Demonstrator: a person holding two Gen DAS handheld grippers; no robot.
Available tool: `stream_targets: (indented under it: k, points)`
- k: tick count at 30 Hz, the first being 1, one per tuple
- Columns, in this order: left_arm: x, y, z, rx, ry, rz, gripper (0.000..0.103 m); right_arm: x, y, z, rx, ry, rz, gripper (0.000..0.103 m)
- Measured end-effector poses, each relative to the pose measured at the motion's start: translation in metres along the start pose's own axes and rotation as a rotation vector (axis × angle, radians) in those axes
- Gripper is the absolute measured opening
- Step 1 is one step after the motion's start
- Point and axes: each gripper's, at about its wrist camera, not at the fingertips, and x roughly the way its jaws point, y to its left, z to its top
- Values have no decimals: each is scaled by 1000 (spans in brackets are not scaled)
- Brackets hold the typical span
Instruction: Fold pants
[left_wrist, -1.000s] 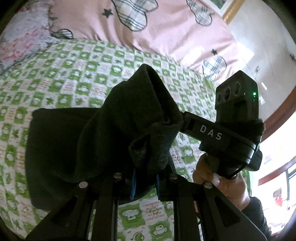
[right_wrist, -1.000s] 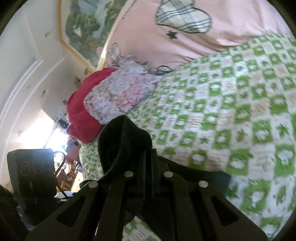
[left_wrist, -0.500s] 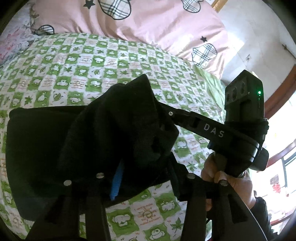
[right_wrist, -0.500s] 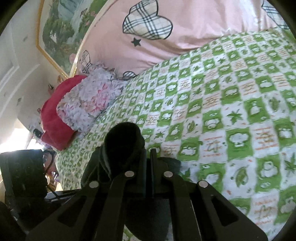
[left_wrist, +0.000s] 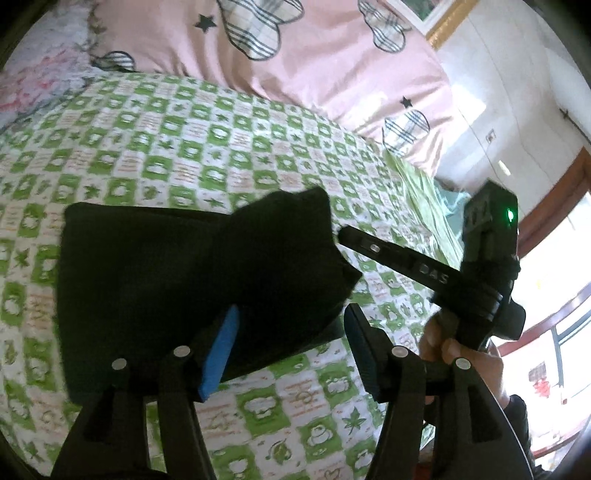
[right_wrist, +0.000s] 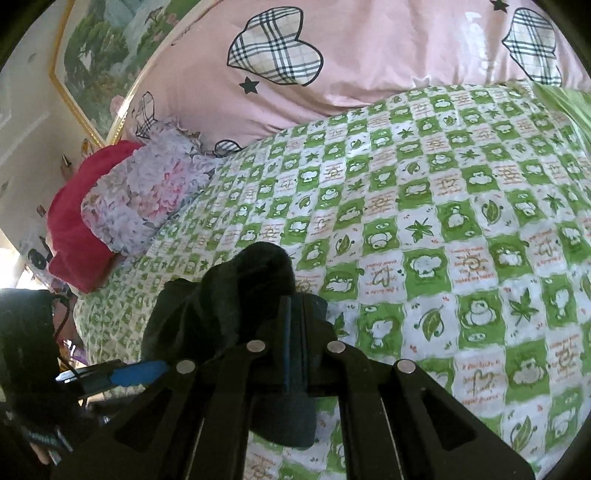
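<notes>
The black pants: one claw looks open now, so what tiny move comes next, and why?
Probably open the right gripper too: it is shut on the black pants, while the left gripper stands open and the folded cloth lies on the bedsheet.

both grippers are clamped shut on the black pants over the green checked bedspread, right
Not quite. The left gripper is open: in the left wrist view its fingers stand wide apart around the black pants. The right gripper is shut on them, over the green checked bedspread.

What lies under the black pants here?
The black pants rest on the green checkered bedsheet, which shows all round them. What lies beneath their folded layers is hidden.
</notes>
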Motion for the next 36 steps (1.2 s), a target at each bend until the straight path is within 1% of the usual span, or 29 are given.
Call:
stream_targets:
  k: [1,2,3,4,5,6,7,12,17,19,26,27,30,36]
  points:
    - [-6,4,0,-8,-8,7,61,-3,0,-1,7,-3,-4,9]
    - [-10,8,0,-14,-15,16,61,-6,1,-2,13,-7,-5,18]
    - [-14,12,0,-19,-22,29,62,-8,2,-3,17,-12,-3,39]
    - [-19,16,0,-24,-31,40,62,-11,3,-3,23,-21,-3,52]
    - [-25,21,-1,-31,-42,49,63,-14,5,-4,25,-35,-5,70]
    - [-29,26,-1,-40,-51,58,64,-19,8,-5,21,-58,-4,72]
    - [-34,31,-1,-52,-57,66,65,-21,12,-6,14,-67,-3,72]
    - [-44,56,-2,-104,-67,99,65,-21,22,-9,10,-52,5,72]
    - [-51,78,-5,-150,-71,125,66,-17,24,-17,28,-32,0,72]
    - [-52,85,-6,-166,-70,132,68,-15,24,-20,36,-25,-2,72]
    - [-52,101,-7,-200,-55,135,71,-10,24,-26,65,-13,-6,74]
    - [-51,102,-7,-203,-52,137,73,-9,24,-27,69,-11,-5,74]
    - [-50,107,-7,-216,-48,142,73,-6,26,-29,73,-4,-2,77]
    - [-45,116,-5,-239,-31,149,75,4,28,-31,84,14,7,77]
